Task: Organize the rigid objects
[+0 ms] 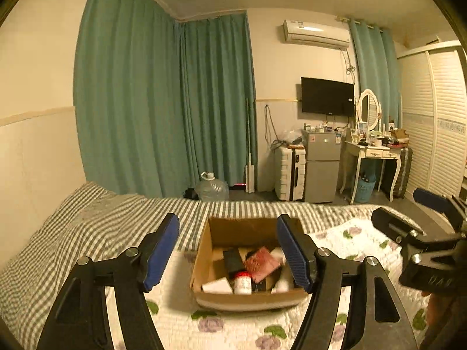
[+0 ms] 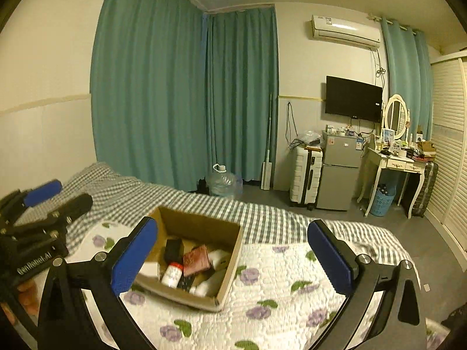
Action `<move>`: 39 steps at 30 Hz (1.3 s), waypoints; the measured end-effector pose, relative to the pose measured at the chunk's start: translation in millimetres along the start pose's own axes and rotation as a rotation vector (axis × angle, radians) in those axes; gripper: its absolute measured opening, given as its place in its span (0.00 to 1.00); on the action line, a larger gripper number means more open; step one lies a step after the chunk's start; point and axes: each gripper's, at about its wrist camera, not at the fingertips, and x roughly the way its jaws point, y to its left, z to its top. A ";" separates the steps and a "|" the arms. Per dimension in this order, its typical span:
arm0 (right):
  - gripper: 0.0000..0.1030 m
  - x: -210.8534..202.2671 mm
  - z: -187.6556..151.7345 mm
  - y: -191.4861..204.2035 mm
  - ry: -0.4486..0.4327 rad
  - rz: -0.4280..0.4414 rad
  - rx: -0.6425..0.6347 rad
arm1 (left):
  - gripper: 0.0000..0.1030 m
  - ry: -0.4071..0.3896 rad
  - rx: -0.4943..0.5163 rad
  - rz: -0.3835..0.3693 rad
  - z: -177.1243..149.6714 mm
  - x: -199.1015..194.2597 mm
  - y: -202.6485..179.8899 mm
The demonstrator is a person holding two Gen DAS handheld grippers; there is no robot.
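An open cardboard box [image 1: 216, 230] sits on the bed and also shows in the right wrist view [image 2: 201, 224]. Inside lie a white bottle with a red cap [image 1: 242, 283] [image 2: 172, 274], a pink packet [image 1: 261, 264] [image 2: 197, 259], a black box [image 1: 233, 259] [image 2: 172, 249] and white items. My left gripper [image 1: 229, 258] is open and empty, held above and in front of the box. My right gripper [image 2: 233, 258] is open and empty, to the right of the box. Each gripper shows at the edge of the other's view.
The bed has a floral quilt [image 2: 277, 300] over a grey checked sheet [image 1: 87, 221]. Beyond it are teal curtains [image 1: 163, 102], a water jug [image 1: 210, 188], a white suitcase [image 1: 289, 172], a small fridge [image 1: 322, 166], a dressing table [image 1: 376, 153] and a wardrobe [image 1: 437, 122].
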 end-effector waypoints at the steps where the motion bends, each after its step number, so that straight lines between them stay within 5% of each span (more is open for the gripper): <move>1: 1.00 -1.2 -10.8 1.8 0.001 -0.001 0.008 | 0.70 0.006 -0.002 0.000 -8.7 -0.5 -0.2; 7: 1.00 5.2 -67.8 13.8 0.041 -0.029 0.020 | 0.70 0.081 0.002 0.016 -63.2 13.7 0.2; 12: 1.00 18.8 -82.0 19.4 0.058 -0.036 -0.002 | 0.70 0.121 0.004 0.005 -80.6 24.9 5.2; 39: 1.00 26.6 -88.4 14.7 0.071 -0.069 0.026 | 0.70 0.140 -0.014 -0.014 -87.7 29.4 12.2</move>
